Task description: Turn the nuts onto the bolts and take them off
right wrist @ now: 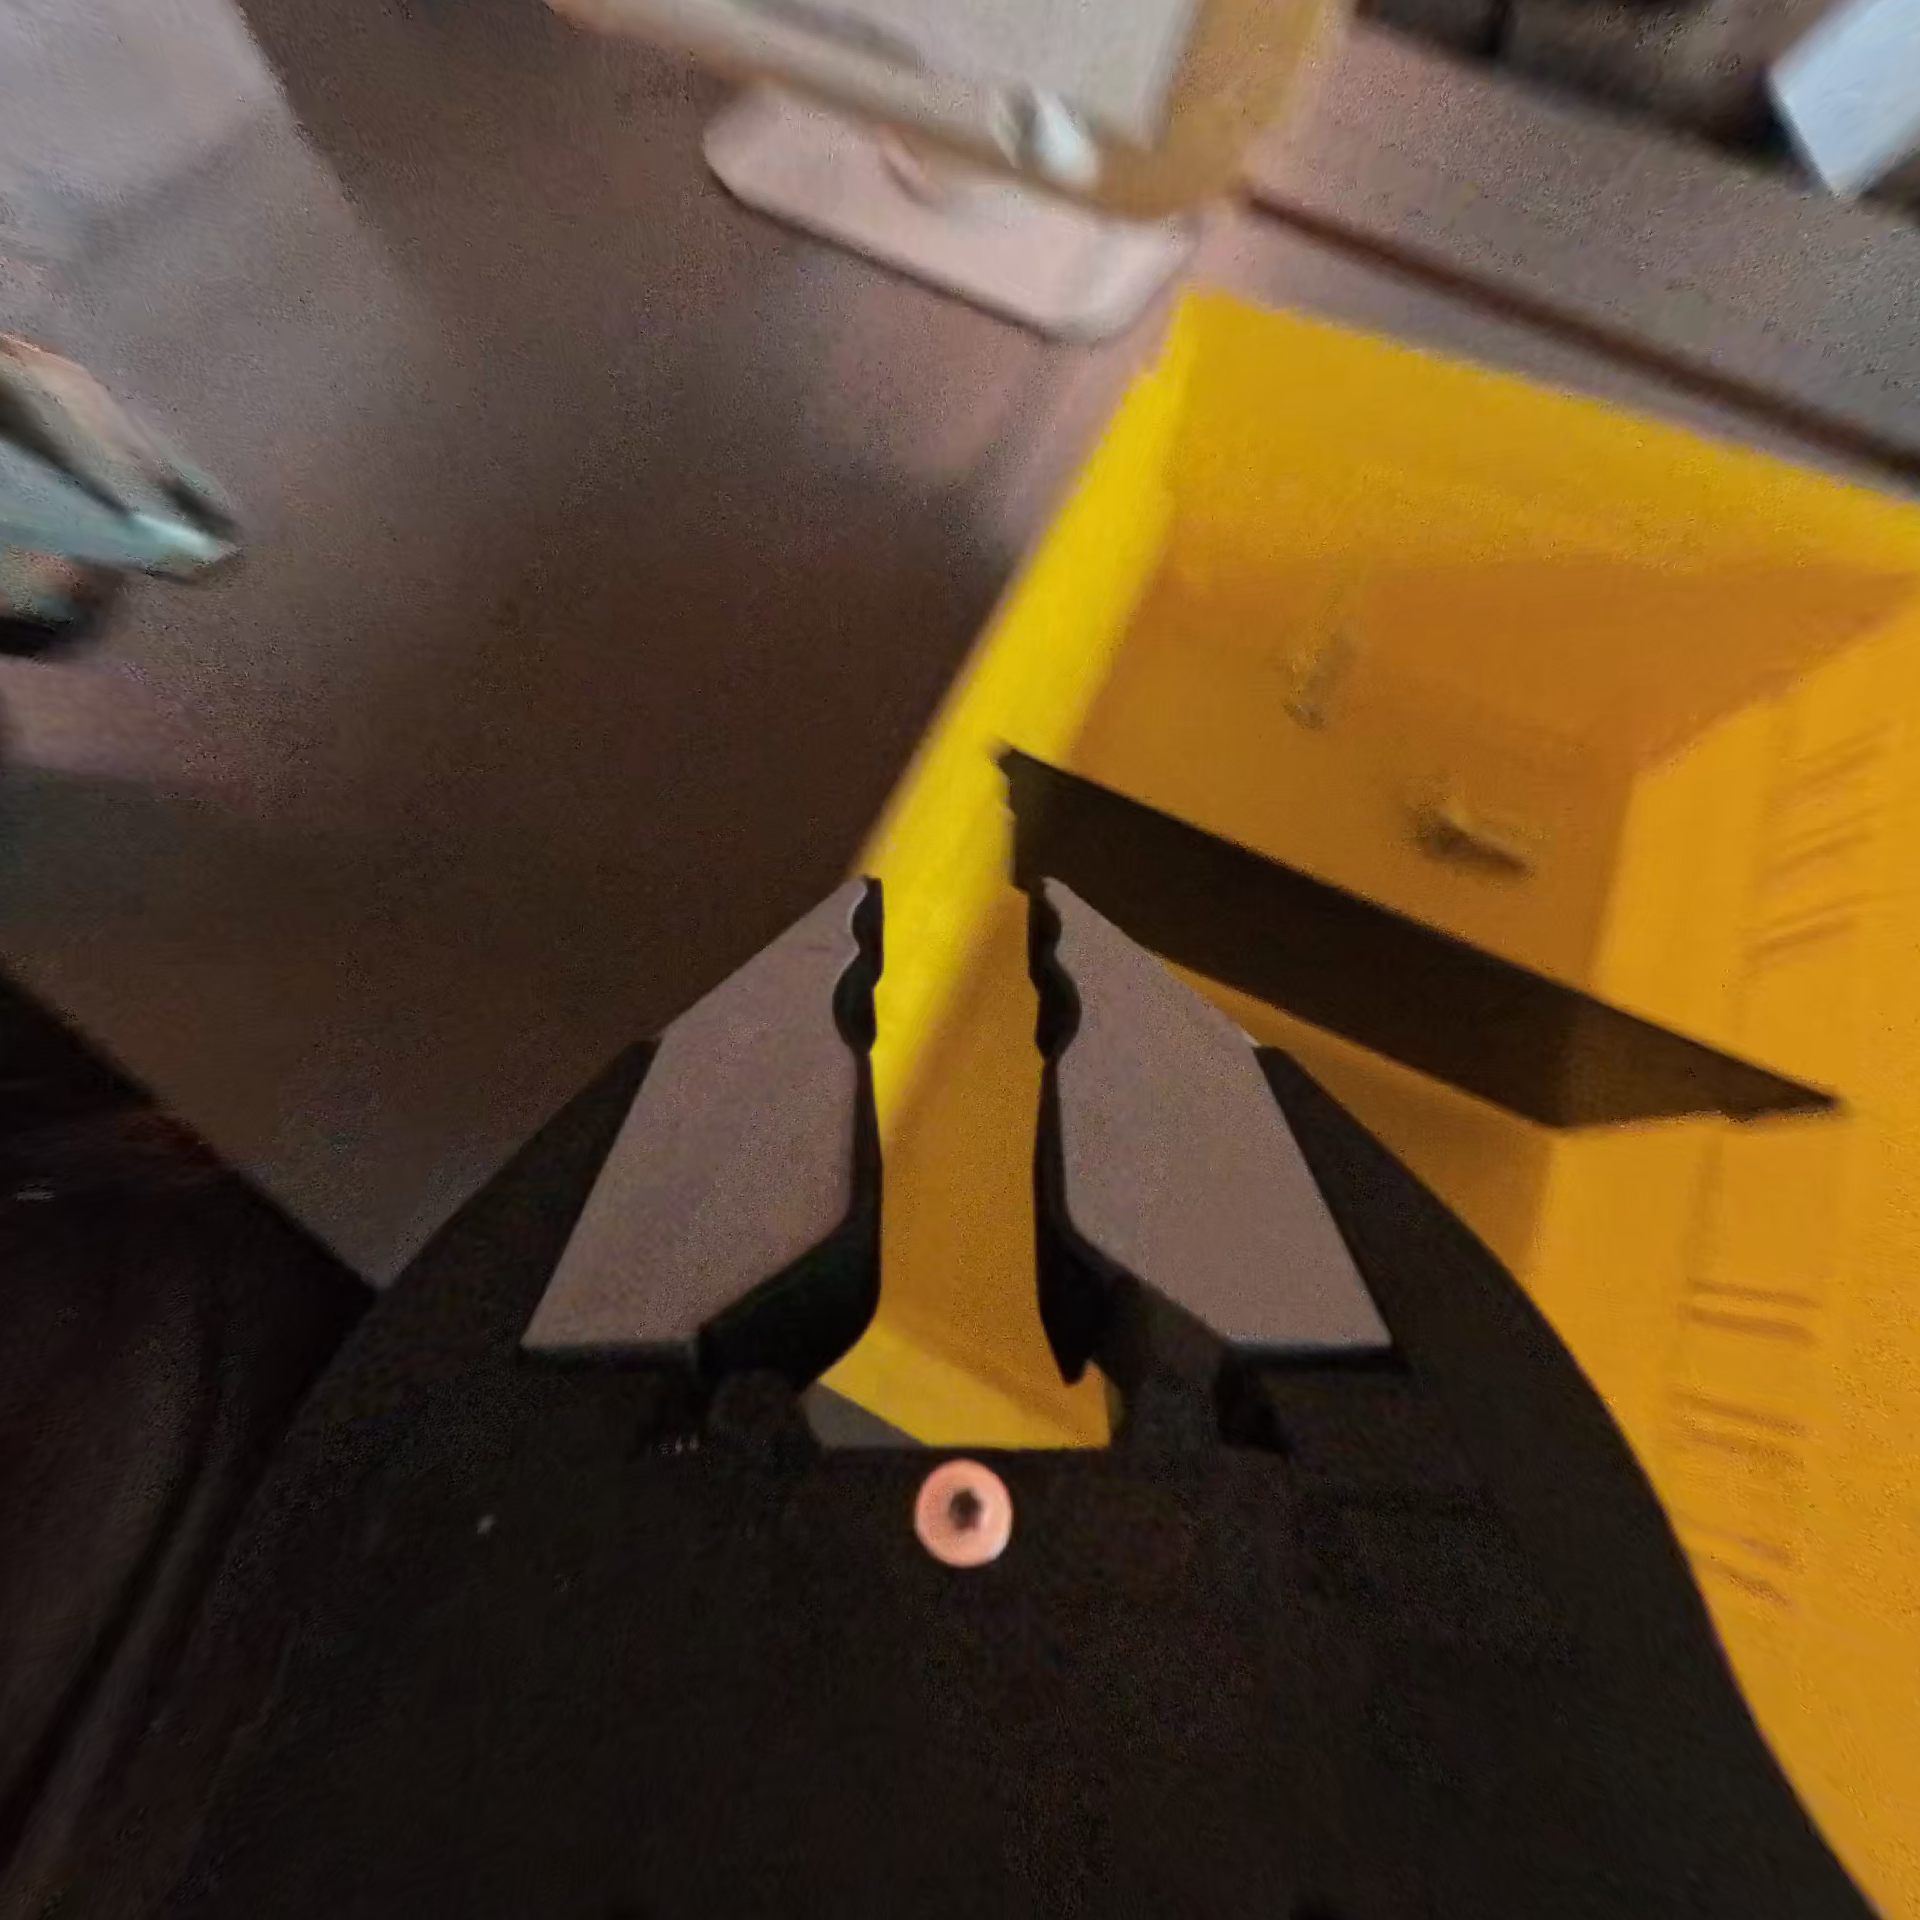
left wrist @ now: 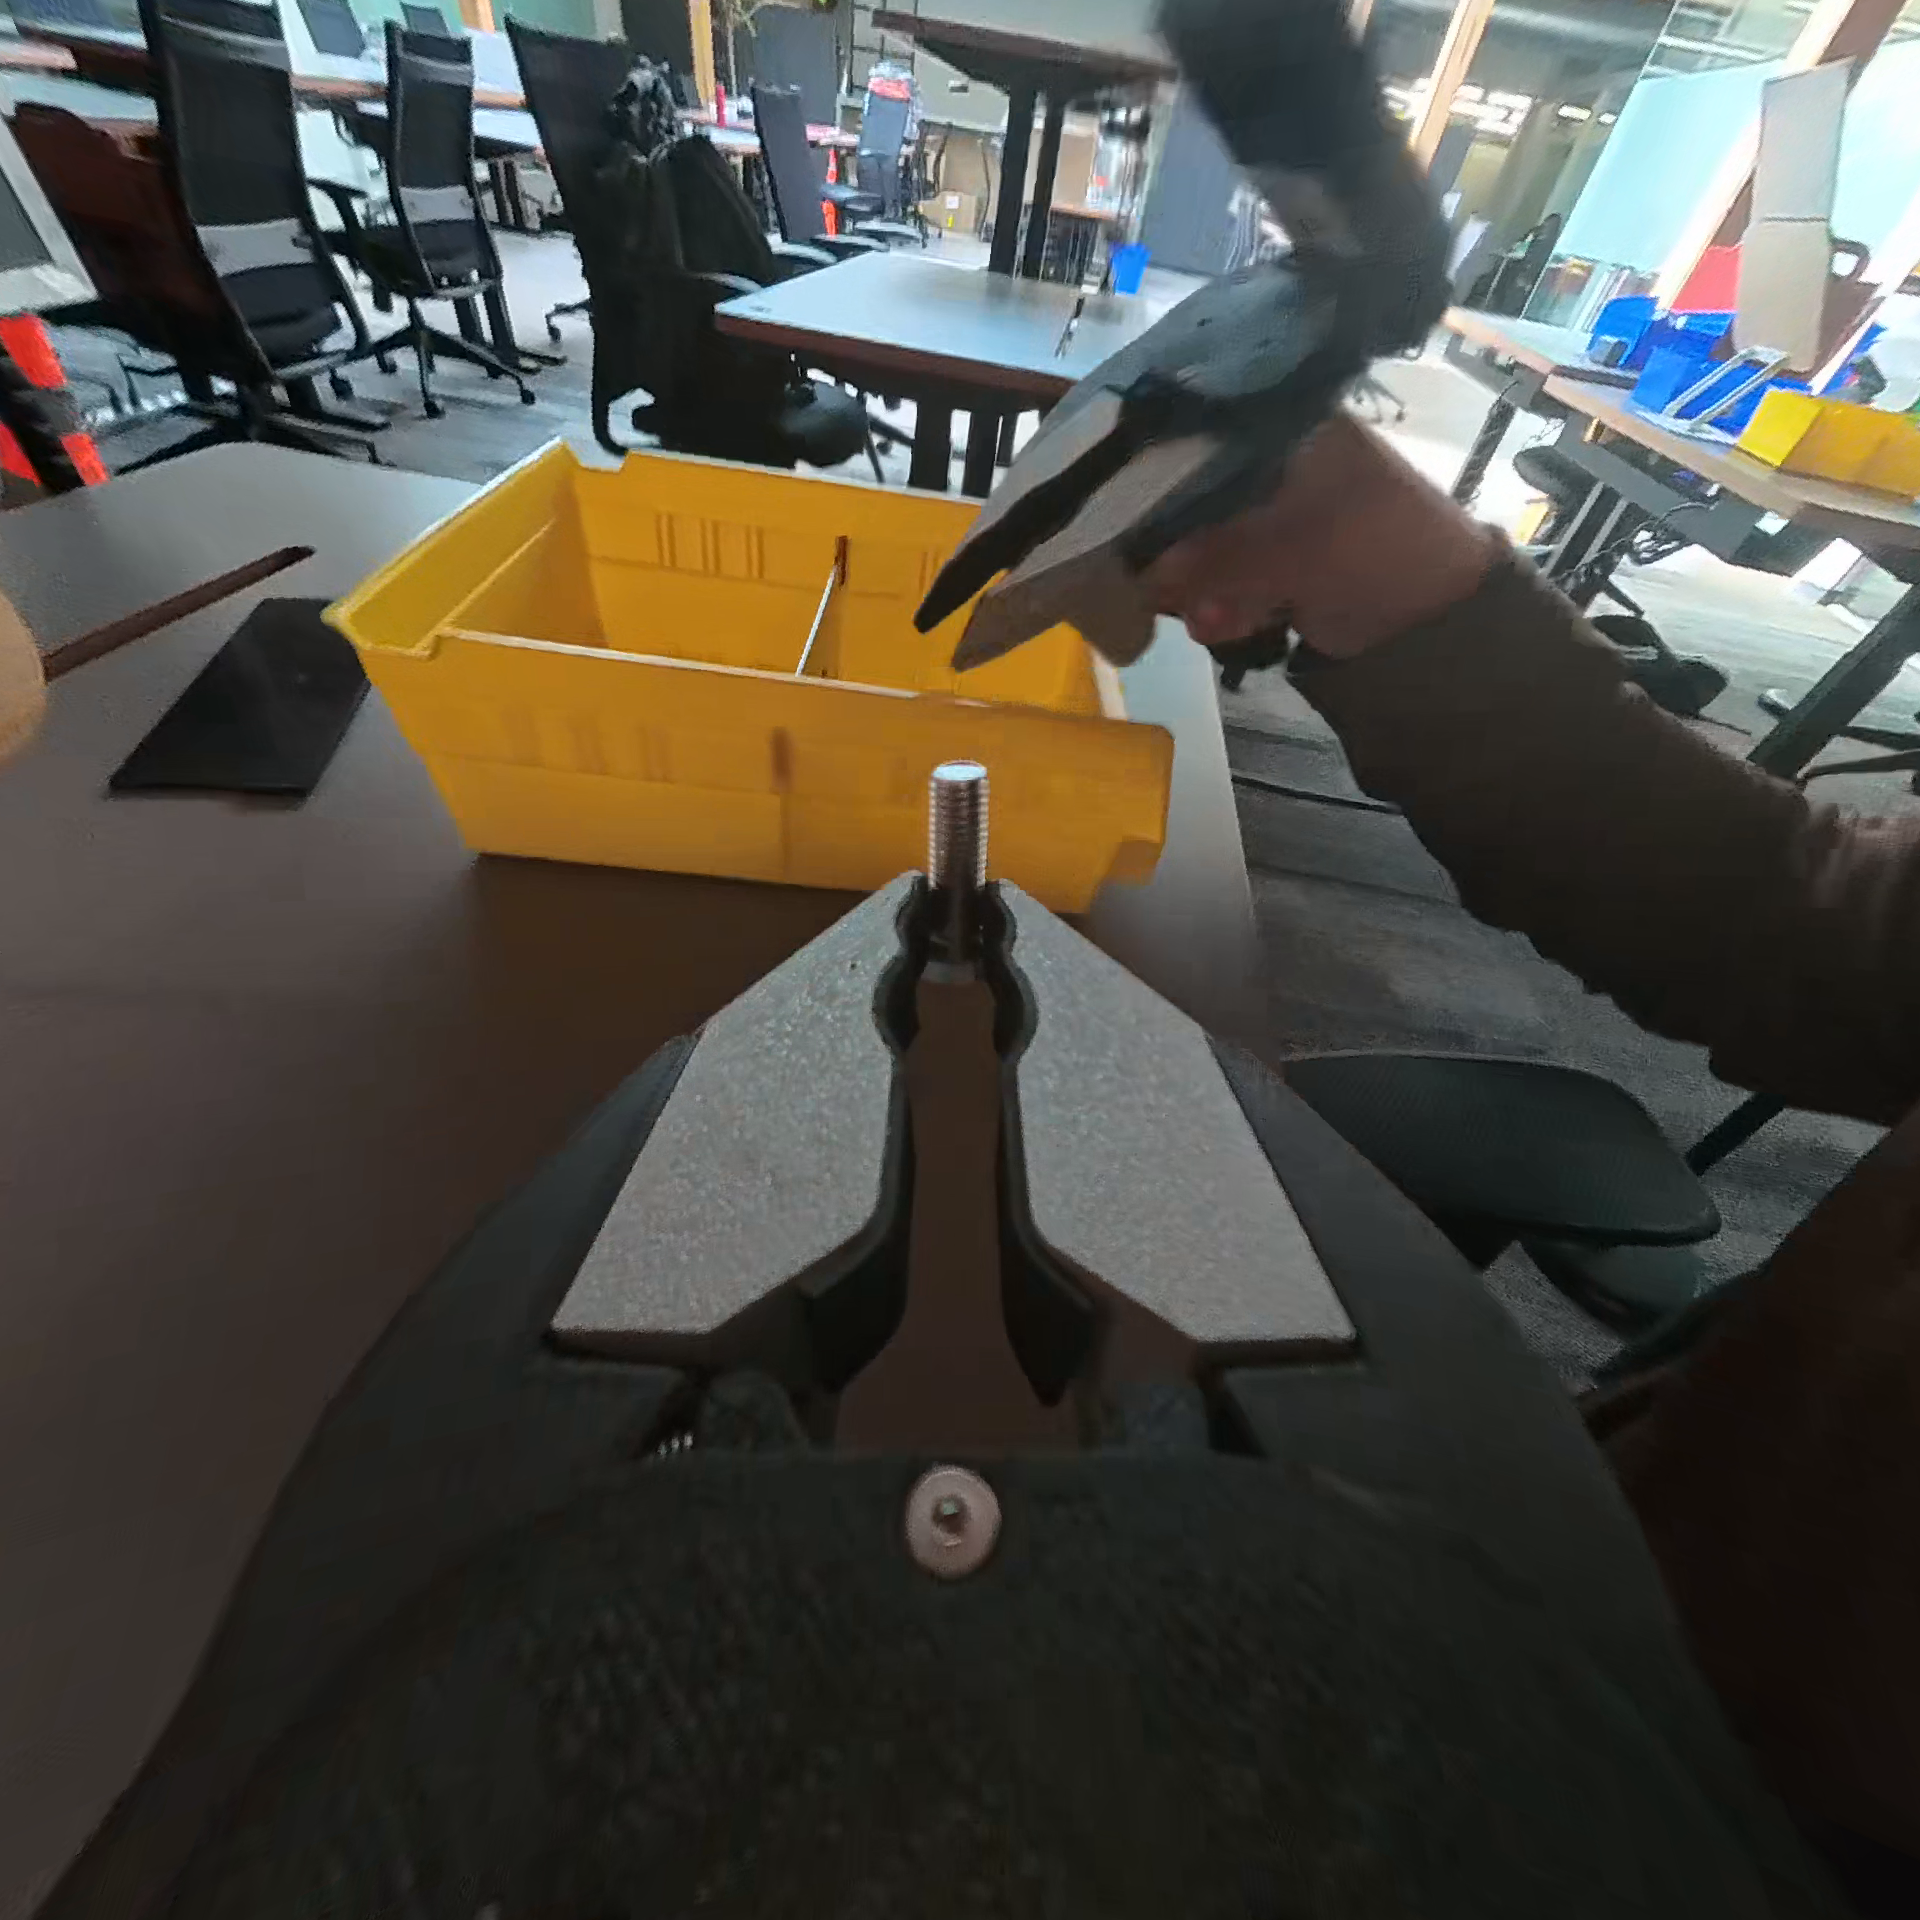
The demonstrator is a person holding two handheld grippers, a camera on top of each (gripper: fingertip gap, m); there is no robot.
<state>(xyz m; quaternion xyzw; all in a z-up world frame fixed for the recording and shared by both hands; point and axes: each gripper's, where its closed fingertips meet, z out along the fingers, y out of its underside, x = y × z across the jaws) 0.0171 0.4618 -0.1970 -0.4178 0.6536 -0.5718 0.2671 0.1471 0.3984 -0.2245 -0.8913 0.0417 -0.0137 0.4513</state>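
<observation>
- Plainly, in the left wrist view, the left gripper point(left wrist: 956, 925) has its jaws closed on the lower part of a bolt point(left wrist: 957, 821), pinched in the notch at the very tips; the threaded shank stands up and clear beyond the jaws, bare, with no nut on it
- Holding it by the lower end looks deliberate: it leaves the whole thread free, so that a nut can be started from the top
- Beyond the jaws and just behind the bolt sits the yellow bin point(left wrist: 665, 727) on the dark table point(left wrist: 208, 1039), with a thin divider point(left wrist: 821, 623) splitting it into compartments; what lies inside is hidden by the near wall from here
- Up and to the right of the jaws, the right gripper point(left wrist: 951, 639) points down over the bin's right-hand compartment, held by a hand point(left wrist: 1309, 551); it is blurred, and nothing shows between its tips
- To the left of the jaws a flat black sheet point(left wrist: 249, 696) lies on the table, well apart from the bolt

- Next, in the right wrist view, the right gripper point(right wrist: 951, 914) has its jaws parted and empty, the gap hanging over the bin's yellow rim point(right wrist: 997, 727)
- To the right of the jaws and beyond them, the dark divider point(right wrist: 1403, 956) crosses the bin, and past it two small blurred pieces point(right wrist: 1455, 831) lie on the bin's floor; they are probably nuts or bolts, but the blur forbids saying which
- Judged from this, the empty gripper is placed over the bin to fetch a nut for the waiting bolt
</observation>
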